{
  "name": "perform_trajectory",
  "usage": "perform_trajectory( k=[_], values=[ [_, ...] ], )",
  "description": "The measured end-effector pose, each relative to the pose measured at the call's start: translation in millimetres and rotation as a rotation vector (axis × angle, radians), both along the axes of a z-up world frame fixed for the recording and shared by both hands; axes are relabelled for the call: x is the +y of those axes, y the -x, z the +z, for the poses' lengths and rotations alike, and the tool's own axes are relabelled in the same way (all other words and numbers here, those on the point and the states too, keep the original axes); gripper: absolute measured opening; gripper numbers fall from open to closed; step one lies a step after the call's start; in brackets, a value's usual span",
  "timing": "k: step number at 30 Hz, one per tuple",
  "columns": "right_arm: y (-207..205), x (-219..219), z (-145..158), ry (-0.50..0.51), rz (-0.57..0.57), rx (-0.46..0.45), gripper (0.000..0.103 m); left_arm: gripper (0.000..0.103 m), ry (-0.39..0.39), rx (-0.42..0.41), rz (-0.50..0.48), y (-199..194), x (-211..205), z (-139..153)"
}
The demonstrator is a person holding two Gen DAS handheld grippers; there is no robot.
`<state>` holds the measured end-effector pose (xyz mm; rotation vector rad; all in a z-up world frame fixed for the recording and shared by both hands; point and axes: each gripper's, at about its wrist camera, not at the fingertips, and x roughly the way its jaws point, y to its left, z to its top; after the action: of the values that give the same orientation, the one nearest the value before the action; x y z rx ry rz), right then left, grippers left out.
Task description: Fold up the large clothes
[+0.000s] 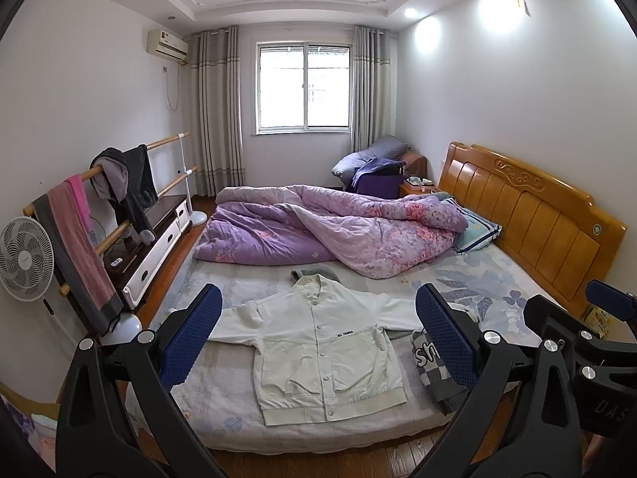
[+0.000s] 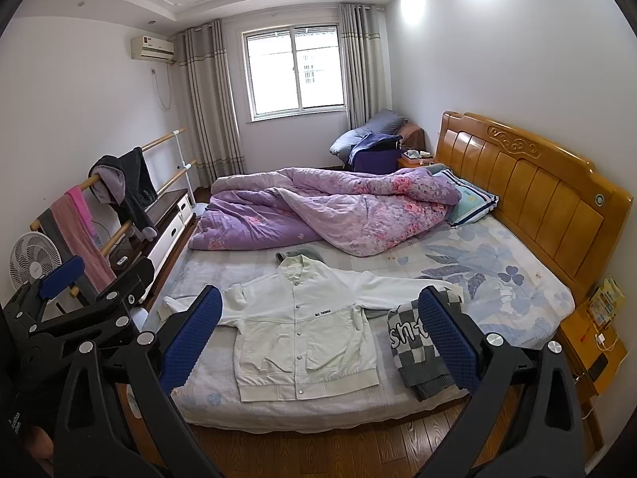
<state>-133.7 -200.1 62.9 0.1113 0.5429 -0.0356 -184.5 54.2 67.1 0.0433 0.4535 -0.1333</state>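
Note:
A white snap-button jacket (image 1: 318, 342) lies flat, front up, on the near part of the bed, sleeves spread out to both sides; it also shows in the right wrist view (image 2: 302, 338). A folded grey-and-white checkered sweater (image 1: 434, 374) lies beside its right sleeve, seen too in the right wrist view (image 2: 414, 346). My left gripper (image 1: 318, 338) is open and empty, held back from the bed edge. My right gripper (image 2: 318, 336) is open and empty, level with it on the right.
A rumpled purple floral quilt (image 1: 326, 231) fills the far half of the bed (image 1: 497, 302). A wooden headboard (image 1: 537, 215) is on the right. A clothes rack (image 1: 103, 199) with towels, a fan (image 1: 24, 259) and a TV cabinet stand left. A nightstand (image 2: 593, 342) is at right.

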Motion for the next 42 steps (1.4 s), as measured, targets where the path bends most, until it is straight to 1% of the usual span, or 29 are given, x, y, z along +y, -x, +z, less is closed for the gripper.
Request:
perform_trajectory(
  k=[12,36,42],
  values=[
    [-1.0,-2.6,-0.3,0.000,-0.006,0.004,0.095,0.098,-0.002,-0.014,-0.009,0.8,5.2,0.4],
    [1.3,-2.5,-1.7,-0.001,-0.009,0.005,0.095,0.098,-0.002,-0.003,-0.013,-0.5,8.0,1.0],
    [5.4,0.5,-3.1,-0.001,-0.015,0.009,0.095,0.098,0.000,0.004,-0.015,-0.4,6.7,-5.0]
  ],
)
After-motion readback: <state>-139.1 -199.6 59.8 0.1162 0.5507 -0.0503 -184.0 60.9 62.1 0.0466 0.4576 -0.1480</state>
